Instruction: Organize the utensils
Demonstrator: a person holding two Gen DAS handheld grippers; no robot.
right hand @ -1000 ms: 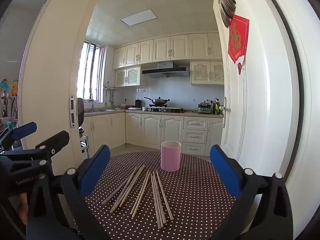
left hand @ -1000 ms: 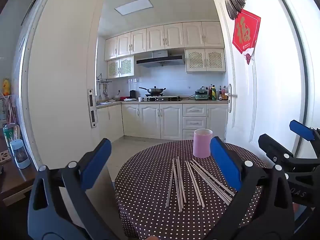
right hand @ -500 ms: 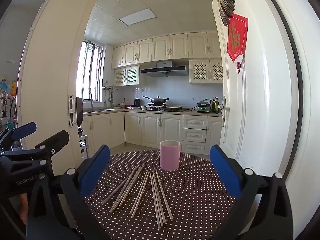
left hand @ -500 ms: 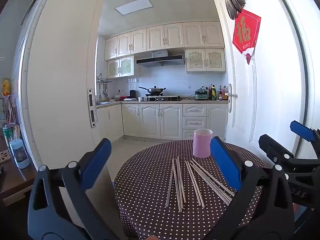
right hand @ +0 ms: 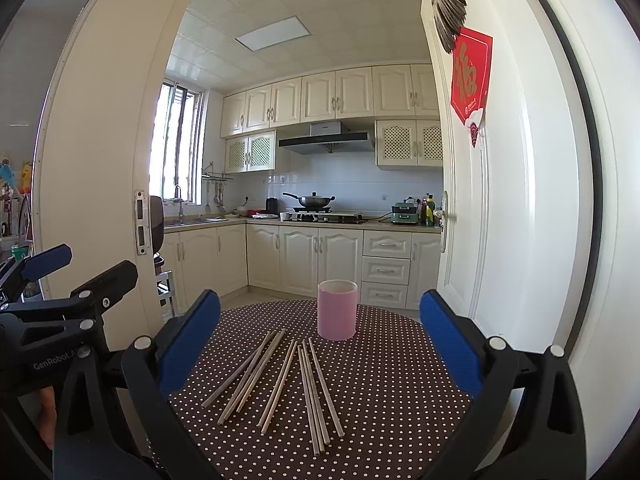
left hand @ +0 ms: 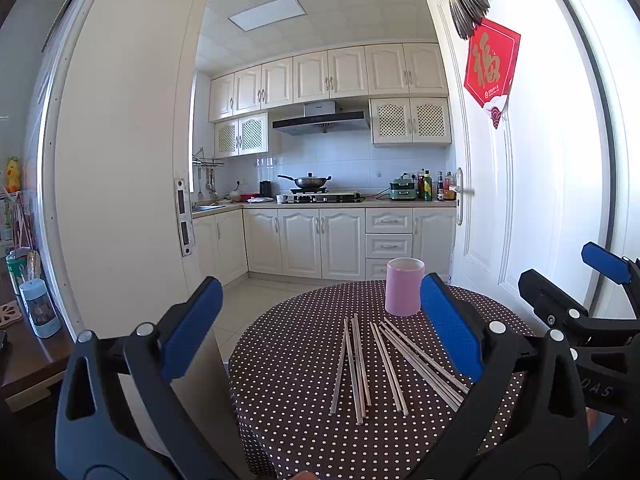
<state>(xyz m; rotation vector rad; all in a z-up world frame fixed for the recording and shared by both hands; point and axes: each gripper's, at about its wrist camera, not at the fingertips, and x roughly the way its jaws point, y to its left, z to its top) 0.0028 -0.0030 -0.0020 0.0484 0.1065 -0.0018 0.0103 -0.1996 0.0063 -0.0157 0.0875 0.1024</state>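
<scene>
Several metal chopsticks (left hand: 380, 364) lie fanned out on a round table with a dark polka-dot cloth (left hand: 288, 392); they also show in the right wrist view (right hand: 288, 380). A pink cup (left hand: 404, 286) stands upright just beyond them, also seen in the right wrist view (right hand: 337, 310). My left gripper (left hand: 320, 336) is open and empty, held above the table's near edge. My right gripper (right hand: 320, 344) is open and empty, also short of the chopsticks. Each gripper shows at the side of the other's view.
A white door (left hand: 520, 200) stands open close to the table's right side. A white door frame (left hand: 120, 200) stands to the left. A wooden side table (left hand: 24, 352) with bottles is at far left. Kitchen cabinets (right hand: 320, 260) lie beyond.
The right gripper's view has shifted slightly, the cup and chopsticks sitting a little closer. The left gripper has hardly moved. Both stay open.
</scene>
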